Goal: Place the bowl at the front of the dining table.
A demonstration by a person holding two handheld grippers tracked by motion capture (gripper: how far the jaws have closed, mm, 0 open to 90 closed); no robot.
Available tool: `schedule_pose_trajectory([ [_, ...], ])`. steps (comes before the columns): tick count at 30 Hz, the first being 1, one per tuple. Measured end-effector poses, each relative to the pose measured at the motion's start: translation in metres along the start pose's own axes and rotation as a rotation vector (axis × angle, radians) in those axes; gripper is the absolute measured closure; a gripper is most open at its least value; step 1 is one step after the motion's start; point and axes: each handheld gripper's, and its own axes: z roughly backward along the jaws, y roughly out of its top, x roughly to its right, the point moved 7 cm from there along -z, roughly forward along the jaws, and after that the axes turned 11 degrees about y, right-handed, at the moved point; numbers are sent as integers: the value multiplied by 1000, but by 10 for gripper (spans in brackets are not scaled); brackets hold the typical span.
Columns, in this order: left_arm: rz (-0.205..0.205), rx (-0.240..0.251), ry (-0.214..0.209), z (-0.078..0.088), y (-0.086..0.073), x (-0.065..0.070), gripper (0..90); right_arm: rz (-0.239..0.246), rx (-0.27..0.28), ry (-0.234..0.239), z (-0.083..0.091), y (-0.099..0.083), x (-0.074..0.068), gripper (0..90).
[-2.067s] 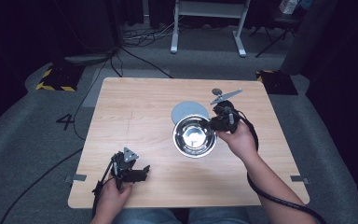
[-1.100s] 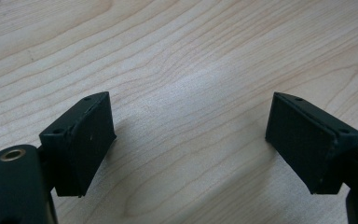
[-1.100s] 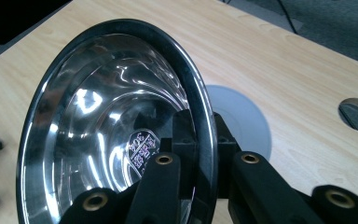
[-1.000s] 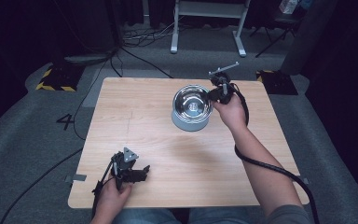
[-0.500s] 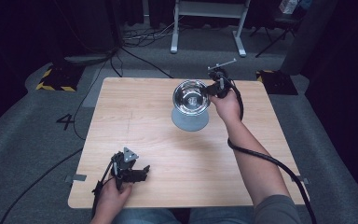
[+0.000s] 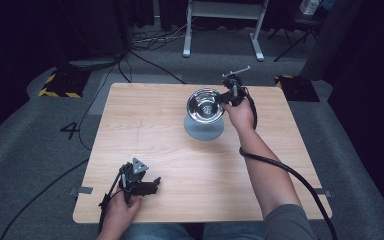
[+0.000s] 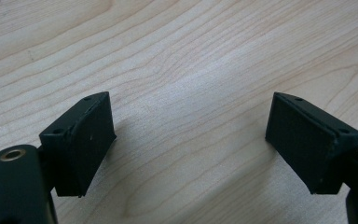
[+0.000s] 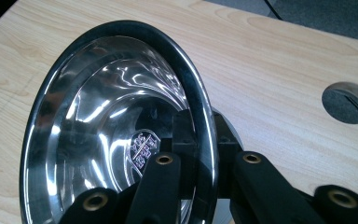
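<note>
The right gripper [image 6: 228, 98] has its jaws pinched on the rim of the steel bowl [image 6: 205, 106], held tilted above the grey disc [image 6: 203, 129] at the far right of the table [image 6: 145, 135]. I'd judge the lifting done, the setting-down not yet. The left gripper [image 6: 147, 186] rests at the near left, jaws wide apart, holding nothing.

Right gripper [image 8: 200, 154] clamps the steel bowl's [image 8: 102, 126] rim, bowl tilted up. Wooden table [image 8: 270, 79] beneath, round hole [image 8: 348, 102] at right.
</note>
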Motion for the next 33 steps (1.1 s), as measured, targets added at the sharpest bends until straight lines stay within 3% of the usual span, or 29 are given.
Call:
schedule_pose_trajectory([
  [33, 0, 0, 0, 0, 0, 0, 156, -74, -93, 0, -55, -34, 12, 844],
])
